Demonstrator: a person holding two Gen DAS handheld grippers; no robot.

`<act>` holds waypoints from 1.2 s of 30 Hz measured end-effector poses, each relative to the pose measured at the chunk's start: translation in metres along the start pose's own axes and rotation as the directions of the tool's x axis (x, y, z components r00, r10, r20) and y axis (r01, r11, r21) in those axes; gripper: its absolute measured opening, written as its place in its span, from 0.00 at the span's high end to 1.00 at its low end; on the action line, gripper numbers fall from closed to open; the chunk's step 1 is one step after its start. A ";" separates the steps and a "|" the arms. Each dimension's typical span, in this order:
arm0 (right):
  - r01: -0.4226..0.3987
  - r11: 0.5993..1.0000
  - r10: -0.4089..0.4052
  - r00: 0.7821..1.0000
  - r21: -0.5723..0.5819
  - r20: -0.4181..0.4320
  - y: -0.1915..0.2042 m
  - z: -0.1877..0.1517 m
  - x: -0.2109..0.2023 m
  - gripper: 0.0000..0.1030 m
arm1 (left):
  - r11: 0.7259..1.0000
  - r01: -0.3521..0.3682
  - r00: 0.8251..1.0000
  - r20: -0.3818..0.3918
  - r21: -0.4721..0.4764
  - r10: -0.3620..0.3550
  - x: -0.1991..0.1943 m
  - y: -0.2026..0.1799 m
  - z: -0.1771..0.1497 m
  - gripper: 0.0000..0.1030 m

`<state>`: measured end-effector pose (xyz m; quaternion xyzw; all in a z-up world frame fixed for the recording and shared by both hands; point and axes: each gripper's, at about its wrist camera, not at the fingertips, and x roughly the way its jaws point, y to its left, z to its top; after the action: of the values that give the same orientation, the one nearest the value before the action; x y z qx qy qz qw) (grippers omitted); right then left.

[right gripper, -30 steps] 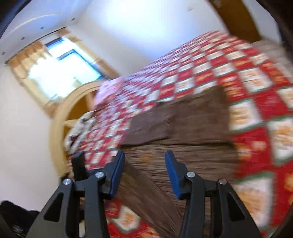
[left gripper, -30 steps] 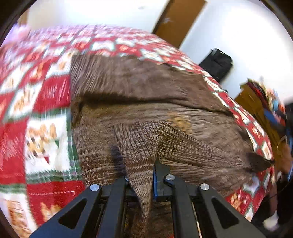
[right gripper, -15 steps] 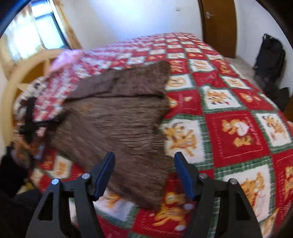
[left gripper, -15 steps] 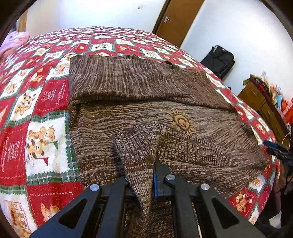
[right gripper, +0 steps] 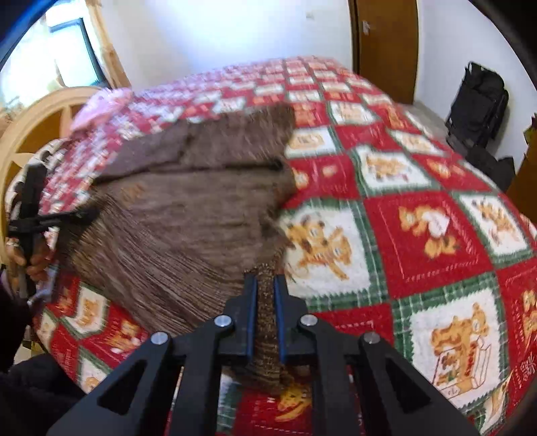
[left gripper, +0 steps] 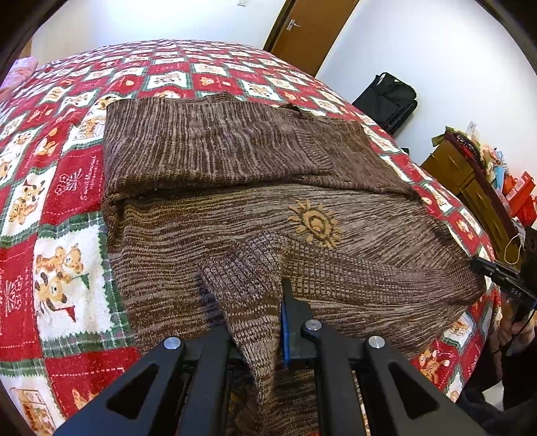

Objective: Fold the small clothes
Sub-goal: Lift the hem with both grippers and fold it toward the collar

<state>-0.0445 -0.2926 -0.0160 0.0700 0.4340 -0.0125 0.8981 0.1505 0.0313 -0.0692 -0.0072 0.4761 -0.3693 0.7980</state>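
Here, sweater (left gripper: 235,208): brown knit, spread on the bed (left gripper: 67,187), far part folded over itself, an orange sun patch (left gripper: 313,223) on the near layer.
Bed cover: red, white and green patchwork quilt with bear pictures, bare on both sides of the sweater.
Left gripper (left gripper: 258,302): fingers clenched on a pinched-up fold of the sweater's near edge; the knit rises in a ridge between the black finger and the blue pad.
Right gripper (right gripper: 265,295): fingers clamped tight on the sweater's corner at the bed's near side; a strip of knit fills the gap between the blue pads.
Person's hand (right gripper: 32,258): seen from the right wrist view at the far left, gripping the handle of the left gripper.
Around: brown door (left gripper: 308,30) behind the bed, black bag (left gripper: 389,100) on the floor by the wall, wooden dresser (left gripper: 470,181) heaped with colourful things at the right, pink cloth (right gripper: 100,107) near the headboard (right gripper: 37,127), window (right gripper: 67,53) beyond.
In the way: nothing lies on the sweater.
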 end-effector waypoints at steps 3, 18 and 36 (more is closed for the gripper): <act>-0.047 0.999 0.047 0.998 -0.007 0.034 0.006 0.006 -0.010 0.88 | 0.999 0.032 0.999 0.014 -0.012 -0.031 -0.002 -0.001 0.000 0.94; 0.053 0.995 -0.039 0.988 -0.087 0.152 0.027 0.021 -0.042 0.90 | 0.999 -0.021 0.938 0.348 0.037 0.007 -0.074 -0.029 -0.015 0.95; 0.166 0.965 -0.104 0.953 -0.205 0.286 0.056 0.125 -0.035 0.90 | 0.979 -0.194 0.872 0.447 -0.065 0.202 -0.100 -0.005 0.052 0.95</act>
<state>0.0357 -0.2559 0.0950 -0.0652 0.3086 -0.0342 0.9483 0.1594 0.0693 0.0364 -0.0511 0.2797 -0.2696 0.9200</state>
